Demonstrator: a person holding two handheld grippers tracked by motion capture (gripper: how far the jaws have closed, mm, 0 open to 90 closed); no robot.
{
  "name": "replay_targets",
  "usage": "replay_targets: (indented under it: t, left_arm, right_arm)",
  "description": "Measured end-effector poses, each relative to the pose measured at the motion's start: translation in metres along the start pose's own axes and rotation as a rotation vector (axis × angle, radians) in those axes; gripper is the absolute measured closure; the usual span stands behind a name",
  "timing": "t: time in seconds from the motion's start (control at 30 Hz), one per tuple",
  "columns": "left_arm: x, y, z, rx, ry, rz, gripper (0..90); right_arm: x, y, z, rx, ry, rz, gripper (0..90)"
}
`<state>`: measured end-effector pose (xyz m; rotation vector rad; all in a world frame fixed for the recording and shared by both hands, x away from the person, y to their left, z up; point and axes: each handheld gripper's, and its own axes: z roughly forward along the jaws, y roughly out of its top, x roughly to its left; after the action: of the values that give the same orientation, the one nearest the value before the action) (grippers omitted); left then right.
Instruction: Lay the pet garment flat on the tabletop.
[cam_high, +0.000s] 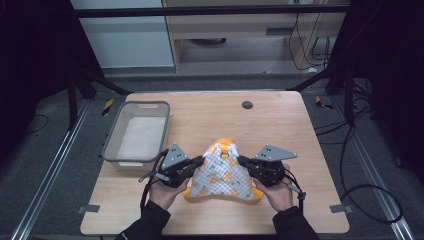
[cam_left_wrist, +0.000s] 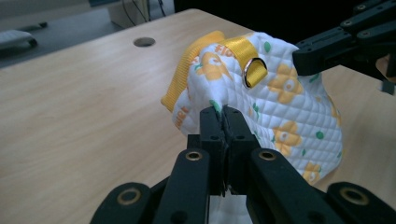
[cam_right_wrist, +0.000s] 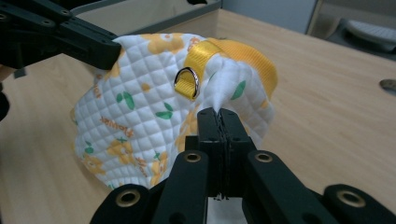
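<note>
- Nearest me, my left gripper and right gripper are each clamped tight on a fold of the quilted garment, a white padded piece with orange flowers and yellow trim; both pairs of fingers are closed on cloth.
- In the left gripper view the fingers pinch the white quilting just below the yellow strap; in the right gripper view the fingers bite the cloth just beside the metal D-ring.
- To lift well, I judge the 2 hands should stay level and move together, keeping the cloth taut between them without tugging it from the pinch.
- The garment sits near the front middle of the surface, raised between the grippers with its lower hem seemingly on the wood.
- Its long axis runs left to right, gripper to gripper; the yellow-trimmed end points away from me.
- Farther off at left stands a grey bin, a likely destination.
</note>
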<state>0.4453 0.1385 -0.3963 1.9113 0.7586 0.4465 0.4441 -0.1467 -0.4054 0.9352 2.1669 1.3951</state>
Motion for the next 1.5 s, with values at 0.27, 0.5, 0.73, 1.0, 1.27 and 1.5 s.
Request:
replay_targets:
  t: [0.27,0.5,0.73,1.0,1.27,1.5]
  left_arm:
    - [0.041,0.018,0.046,-0.037,0.168,-0.1,71.7]
    - [0.057,0.002,0.036,-0.031,0.212,-0.158,42.8]
    - [0.058,-0.005,0.003,-0.029,0.186,-0.139,35.4]
    - [0.047,-0.038,-0.019,0.073,0.167,-0.067,36.2]
    - [0.047,-0.065,0.005,0.209,0.189,-0.022,40.1]
    - [0.047,-0.074,0.021,0.238,0.165,-0.002,39.1]
  right_arm:
    - [-0.026,0.012,0.055,0.007,-0.24,0.007,84.7]
    - [-0.039,0.001,0.057,0.033,-0.301,0.012,70.8]
    - [-0.041,0.001,0.021,0.01,-0.246,0.013,58.6]
    - [-0.031,-0.024,-0.011,0.044,-0.142,0.013,45.3]
    - [-0.025,-0.056,-0.009,0.14,-0.1,-0.007,46.3]
    - [-0.023,-0.076,0.005,0.197,-0.062,-0.007,48.1]
